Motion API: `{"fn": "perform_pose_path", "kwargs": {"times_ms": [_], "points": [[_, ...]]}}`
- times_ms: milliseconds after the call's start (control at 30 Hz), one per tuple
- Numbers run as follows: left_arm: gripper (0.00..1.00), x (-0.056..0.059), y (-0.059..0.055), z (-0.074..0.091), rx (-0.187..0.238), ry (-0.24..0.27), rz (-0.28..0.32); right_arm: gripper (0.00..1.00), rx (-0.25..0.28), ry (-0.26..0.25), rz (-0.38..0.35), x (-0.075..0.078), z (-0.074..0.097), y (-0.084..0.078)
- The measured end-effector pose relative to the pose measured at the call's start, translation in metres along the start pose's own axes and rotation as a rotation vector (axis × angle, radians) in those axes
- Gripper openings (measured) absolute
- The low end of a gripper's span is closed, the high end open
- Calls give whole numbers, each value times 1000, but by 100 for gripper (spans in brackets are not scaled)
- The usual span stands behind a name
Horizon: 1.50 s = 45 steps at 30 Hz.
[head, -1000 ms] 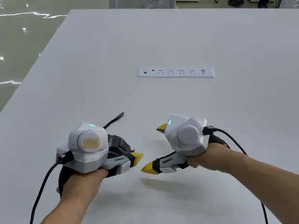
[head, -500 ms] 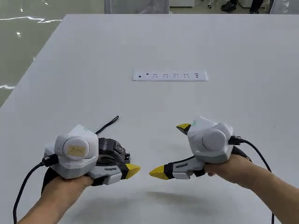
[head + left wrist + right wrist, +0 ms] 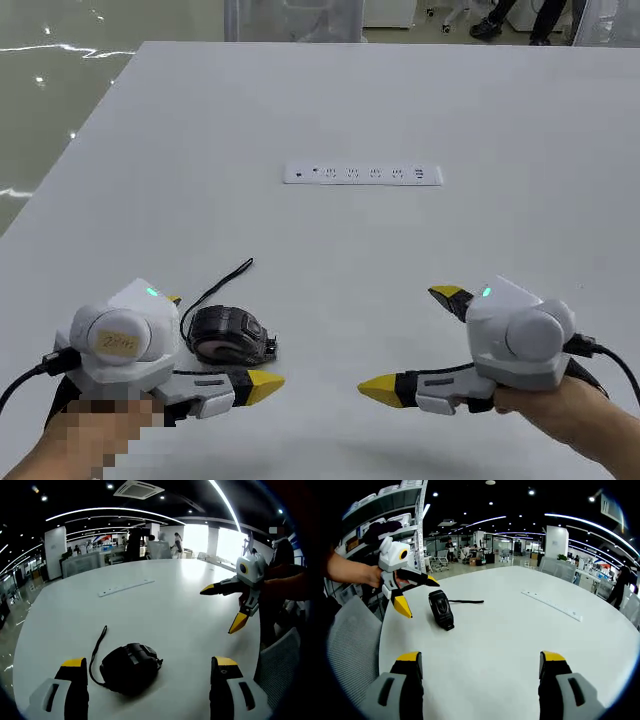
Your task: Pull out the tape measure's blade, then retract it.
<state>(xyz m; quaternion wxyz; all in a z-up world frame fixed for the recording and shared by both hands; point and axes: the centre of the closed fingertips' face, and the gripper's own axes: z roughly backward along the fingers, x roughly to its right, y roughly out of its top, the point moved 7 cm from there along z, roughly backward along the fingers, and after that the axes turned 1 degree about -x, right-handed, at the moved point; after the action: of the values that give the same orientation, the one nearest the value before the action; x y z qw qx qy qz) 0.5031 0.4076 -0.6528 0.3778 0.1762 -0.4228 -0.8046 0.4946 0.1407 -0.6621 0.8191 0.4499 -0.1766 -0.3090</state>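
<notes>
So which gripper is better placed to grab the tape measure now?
Left, probably: the left gripper is open with the tape measure just ahead between its jaws; the right gripper, also open, sits clear of it.

Black tape measure [image 3: 228, 335], white bench [image 3: 400, 90].
White bodies, black jaws tipped yellow on left gripper [image 3: 149, 662] and right gripper [image 3: 412, 340]; white power strip [image 3: 362, 174].

Between my two claws the white table [image 3: 330, 260] lay bare, and either could cross it. My left gripper [image 3: 149, 662] had its jaws wide apart, with the tape measure [image 3: 129, 667] blocking the gap and its strap [image 3: 100, 640] trailing beyond. My right gripper [image 3: 481, 656], jaws also spread, faced bare tabletop. The power strip [image 3: 362, 174] lay well beyond both.
</notes>
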Motion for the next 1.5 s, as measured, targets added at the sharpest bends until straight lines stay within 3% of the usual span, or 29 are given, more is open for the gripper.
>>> {"fn": "perform_pose_path", "kwargs": {"times_ms": [233, 267, 467, 633, 800, 1000, 1133, 1300, 1400, 1500], "points": [[100, 1, 0, 2, 5, -5, -3, 99, -2, -6, -6, 0, 4, -3], [100, 3, -1, 11, 21, -26, -22, 99, 1, -33, -33, -2, 23, -12], [100, 8, 0, 25, 48, -53, -34, 99, 16, -40, -61, -9, 36, -14], [100, 12, 3, 36, 109, -77, -17, 99, 35, -36, -70, -15, 49, -12], [100, 9, -3, 44, 147, -77, -11, 100, 59, -38, -77, -14, 61, -11], [100, 4, -16, 49, 126, -71, 32, 100, 74, -40, -94, -14, 70, -15], [100, 3, -22, 50, 76, -58, 65, 100, 64, -49, -102, -13, 71, -17], [100, 4, -19, 49, 73, -51, 55, 100, 70, -44, -99, -14, 71, -14], [100, 4, -15, 48, 108, -62, 47, 100, 71, -36, -97, -15, 70, -12], [100, 4, -15, 48, 105, -63, 47, 100, 77, -23, -95, -16, 69, -11]]}}
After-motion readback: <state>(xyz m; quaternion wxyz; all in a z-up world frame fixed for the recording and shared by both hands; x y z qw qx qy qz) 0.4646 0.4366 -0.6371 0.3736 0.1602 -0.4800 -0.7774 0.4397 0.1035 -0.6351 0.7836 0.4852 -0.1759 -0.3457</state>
